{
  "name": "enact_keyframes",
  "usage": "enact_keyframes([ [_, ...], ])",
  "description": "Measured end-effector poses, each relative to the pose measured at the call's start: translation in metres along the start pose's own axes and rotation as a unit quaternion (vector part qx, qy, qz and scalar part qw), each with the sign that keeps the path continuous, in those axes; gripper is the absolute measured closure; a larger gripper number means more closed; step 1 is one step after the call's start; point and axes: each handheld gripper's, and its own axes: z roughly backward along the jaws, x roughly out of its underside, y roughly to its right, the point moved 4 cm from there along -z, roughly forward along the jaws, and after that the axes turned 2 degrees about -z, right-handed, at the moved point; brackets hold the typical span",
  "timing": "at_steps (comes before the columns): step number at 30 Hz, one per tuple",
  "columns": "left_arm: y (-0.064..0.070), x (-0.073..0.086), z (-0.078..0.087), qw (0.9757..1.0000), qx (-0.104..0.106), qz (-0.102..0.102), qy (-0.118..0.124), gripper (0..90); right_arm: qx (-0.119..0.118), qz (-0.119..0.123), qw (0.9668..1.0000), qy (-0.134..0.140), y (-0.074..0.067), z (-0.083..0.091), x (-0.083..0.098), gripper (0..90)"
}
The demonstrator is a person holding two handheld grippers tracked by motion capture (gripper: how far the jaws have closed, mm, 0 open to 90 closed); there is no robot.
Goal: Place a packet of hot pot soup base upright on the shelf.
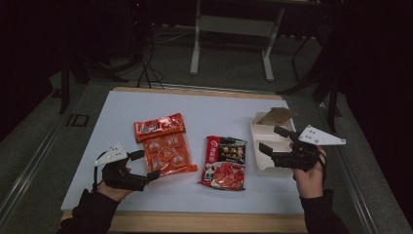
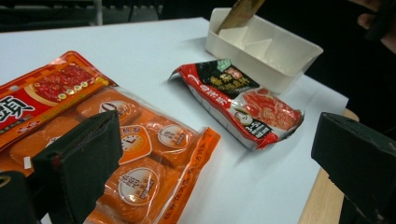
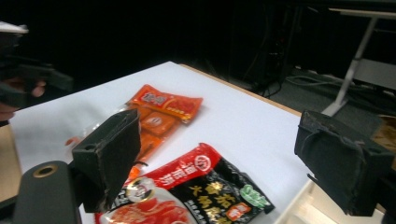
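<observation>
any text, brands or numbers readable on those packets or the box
Orange snack packet: large white Chinese characters on its red header, cut off at the frame edge; the round labels on the pieces are too small to read.
Red and black packet: Chinese print and a round logo, too blurred to quote.
White box: no print visible.

The left gripper [image 1: 155, 176] is sitting in the lower left of the high view, held low in a dark-sleeved left hand [image 1: 113, 181], its jaws standing wide apart and pointing toward frame centre. The right gripper [image 1: 272, 139] is hanging at the right of the frame, jaws gaping with nothing between them, the right hand [image 1: 309, 176] gripping from below.
</observation>
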Motion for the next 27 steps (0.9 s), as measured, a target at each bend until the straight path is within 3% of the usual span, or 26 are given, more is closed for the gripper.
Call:
enact_keyframes([
  [5, 0.003, -0.007, -0.011, 0.9998, 0.006, 0.002, -0.019, 3.1, -0.011, -0.002, 0.9999, 0.006, -0.021, 0.002, 0.007, 14.8],
  [8, 0.005, -0.009, -0.015, 0.9997, 0.012, 0.001, -0.021, 3.4, 0.007, 0.004, 0.9999, 0.012, -0.029, 0.004, 0.009, 14.3],
  [15, 0.01, -0.018, -0.035, 0.9992, 0.024, -0.016, -0.028, 5.3, -0.004, 0.009, 0.9998, 0.015, -0.041, 0.007, 0.013, 15.8],
  [20, 0.016, -0.024, -0.051, 0.9985, 0.039, -0.024, -0.032, 5.6, -0.028, 0.02, 0.999, 0.028, -0.05, 0.011, 0.02, 15.7],
  [27, 0.022, -0.033, -0.073, 0.9974, 0.052, -0.031, -0.04, 5.7, -0.02, 0.009, 0.9994, 0.028, -0.057, 0.019, 0.028, 13.4],
])
